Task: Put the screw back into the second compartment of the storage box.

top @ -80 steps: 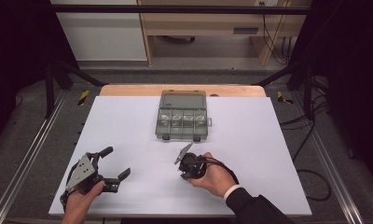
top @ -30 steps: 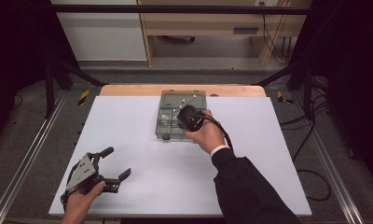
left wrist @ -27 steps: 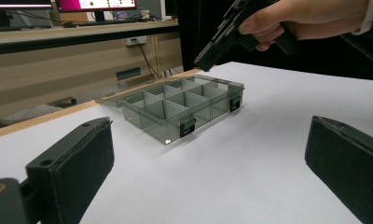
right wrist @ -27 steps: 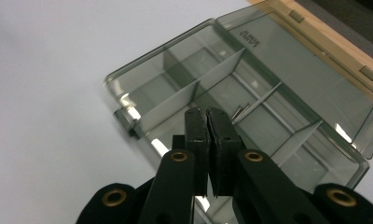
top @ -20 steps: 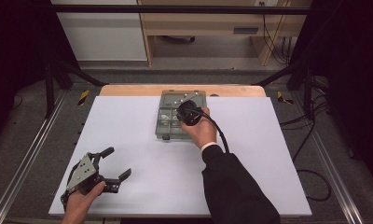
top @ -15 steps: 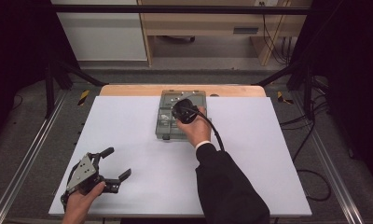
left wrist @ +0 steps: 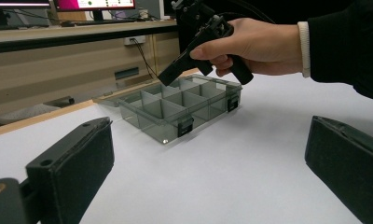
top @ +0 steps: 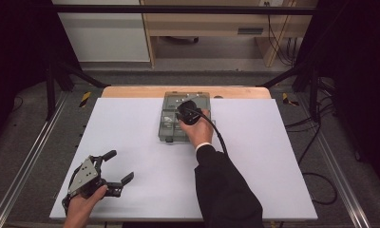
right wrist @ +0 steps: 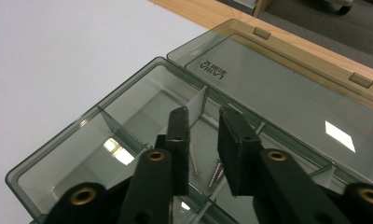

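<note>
Over the far middle of the white table [top: 273,156], the compartment box [top: 171,124] lies open, its smoky lid [right wrist: 287,93] folded back flat toward the wooden edge. The right gripper [right wrist: 201,126] hangs above one of its middle cells, jaws parted only a little after having just been opening, with nothing between them. Two or three screws [right wrist: 216,173] lie on the floor of that cell, just beyond the tips.

To do the pick well, I would judge that the tips should drop straight down between the dividers [right wrist: 197,103], keeping clear of the thin walls, line up across one screw's shank, and close only when both pads straddle it; a skewed approach would likely nudge the screws into a corner.

Near the front left corner, the left gripper [top: 113,172] rests idle with jaws spread wide and empty.

How many screws there are is hard to tell, since the jaws cover part of the cell. Reflections on the plastic blur the other cells' contents, and the high view has the hand [top: 197,130] across the box.
</note>
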The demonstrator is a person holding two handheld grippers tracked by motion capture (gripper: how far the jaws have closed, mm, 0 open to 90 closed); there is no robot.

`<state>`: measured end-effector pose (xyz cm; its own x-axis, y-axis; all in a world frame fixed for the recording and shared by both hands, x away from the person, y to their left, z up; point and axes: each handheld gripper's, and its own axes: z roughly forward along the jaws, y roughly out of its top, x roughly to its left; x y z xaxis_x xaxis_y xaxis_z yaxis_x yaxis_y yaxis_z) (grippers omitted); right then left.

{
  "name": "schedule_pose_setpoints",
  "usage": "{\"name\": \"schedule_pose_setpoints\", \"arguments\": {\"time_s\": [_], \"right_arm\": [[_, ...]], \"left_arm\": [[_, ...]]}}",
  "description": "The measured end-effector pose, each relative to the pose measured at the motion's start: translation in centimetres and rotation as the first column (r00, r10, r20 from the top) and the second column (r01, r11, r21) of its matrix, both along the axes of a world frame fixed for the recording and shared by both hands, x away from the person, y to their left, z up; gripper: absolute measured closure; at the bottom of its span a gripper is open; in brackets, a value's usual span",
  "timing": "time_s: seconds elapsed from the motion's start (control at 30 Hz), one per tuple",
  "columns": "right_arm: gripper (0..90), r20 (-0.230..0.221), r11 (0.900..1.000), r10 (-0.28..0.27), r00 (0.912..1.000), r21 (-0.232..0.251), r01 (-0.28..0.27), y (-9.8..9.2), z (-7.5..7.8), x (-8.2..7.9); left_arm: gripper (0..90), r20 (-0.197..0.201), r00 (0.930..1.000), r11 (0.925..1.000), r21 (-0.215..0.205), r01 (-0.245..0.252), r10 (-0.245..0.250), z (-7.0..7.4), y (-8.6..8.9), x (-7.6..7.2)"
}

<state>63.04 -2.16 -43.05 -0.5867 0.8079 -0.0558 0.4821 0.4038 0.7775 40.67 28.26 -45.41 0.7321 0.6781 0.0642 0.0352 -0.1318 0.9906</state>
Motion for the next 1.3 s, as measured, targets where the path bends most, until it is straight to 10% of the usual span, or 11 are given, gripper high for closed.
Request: {"name": "schedule_pose_setpoints", "arguments": {"time_s": [0.57, 1.3], "right_arm": [[14.2, 0.106, 0.997, -0.034, 0.9938, 0.072, 0.027, -3.6, 3.5, -5.2], [9.2, 0.164, 0.989, -0.052, 0.9851, 0.146, 0.028, -11.6, 2.3, -14.3]], "left_arm": [[1.0, 0.007, 0.9999, 0.9999, 0.006, -0.009, 0.009, 0.1, 0.0, 0.0], [0.8, -0.001, 0.9995, 0.9995, 0.007, -0.030, 0.030, 0.0, 0.3, 0.1]]}}
